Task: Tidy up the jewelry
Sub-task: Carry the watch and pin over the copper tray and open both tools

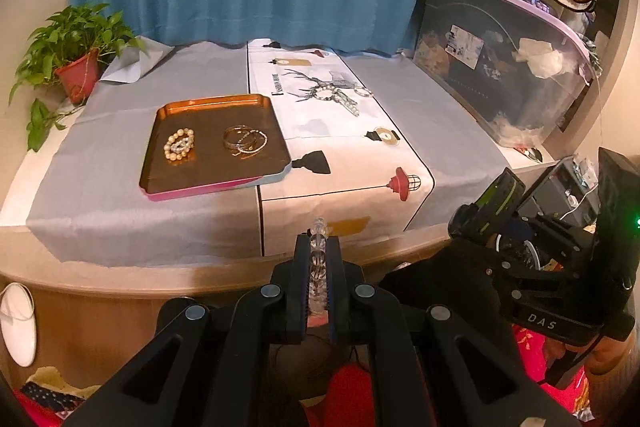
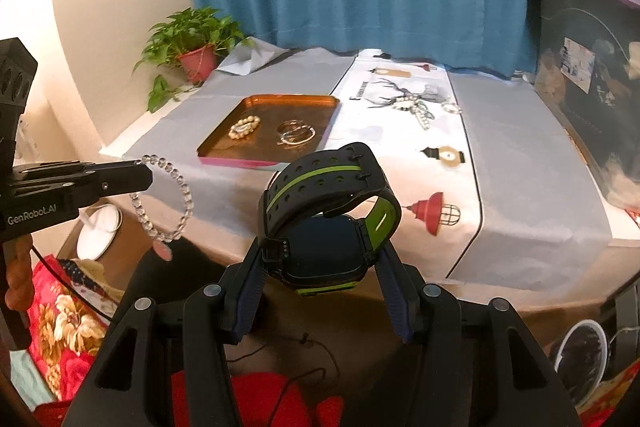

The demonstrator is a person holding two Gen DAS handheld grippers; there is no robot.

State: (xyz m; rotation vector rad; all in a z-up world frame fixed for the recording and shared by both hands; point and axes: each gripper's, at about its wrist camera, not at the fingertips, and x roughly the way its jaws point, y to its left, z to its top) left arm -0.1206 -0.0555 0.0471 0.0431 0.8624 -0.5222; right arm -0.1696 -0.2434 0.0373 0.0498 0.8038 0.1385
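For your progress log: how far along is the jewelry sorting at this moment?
Done: pearl bracelet and bangles lie in the copper tray. In hand: left gripper clamps a crystal bracelet; right gripper holds a watch. Left: the jewelry pile on the runner.

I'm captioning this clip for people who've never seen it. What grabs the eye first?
The black-and-green watch clamped in the right gripper, close to the camera. Beside it, a clear bead bracelet dangles from the shut left gripper. Behind, a copper tray on the grey cloth holds pearl and gold bracelets.
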